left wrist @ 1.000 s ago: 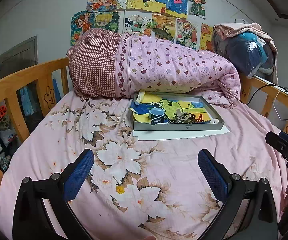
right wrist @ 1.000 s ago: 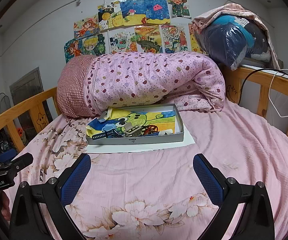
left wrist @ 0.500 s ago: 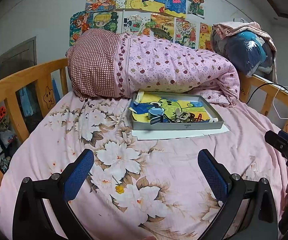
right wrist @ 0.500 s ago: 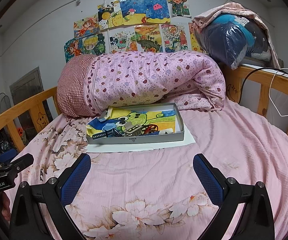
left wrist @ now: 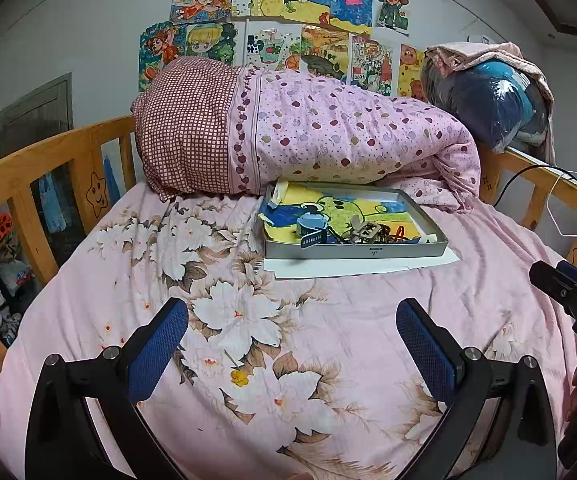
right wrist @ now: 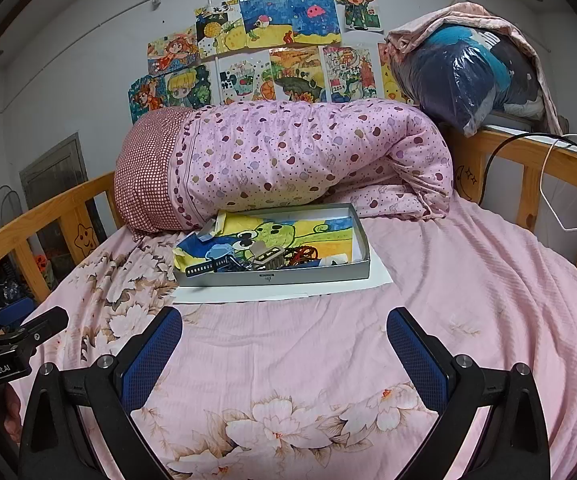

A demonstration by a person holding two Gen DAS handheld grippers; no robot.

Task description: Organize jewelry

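A grey shallow tray (left wrist: 432,249) (right wrist: 362,240) lined with a coloured drawing sits on a white sheet of paper (left wrist: 352,268) (right wrist: 272,293) on the pink bed. A tangle of jewelry (left wrist: 362,234) (right wrist: 272,260) lies at the tray's front edge, with a blue watch-like band (left wrist: 311,229) (right wrist: 208,266) at its left. My left gripper (left wrist: 290,330) is open and empty, low over the bedspread short of the tray. My right gripper (right wrist: 284,338) is open and empty, also short of the tray. Each gripper shows at the other view's edge.
A rolled pink dotted quilt (left wrist: 328,144) (right wrist: 288,156) lies right behind the tray. Wooden bed rails (left wrist: 28,176) (right wrist: 540,168) run along both sides. A bagged bundle (right wrist: 472,76) rests on the right rail, with a cable and white hanger (right wrist: 552,208) beside it.
Both views have crept slightly toward the tray. Both grippers stay open and nothing in the tray has moved.
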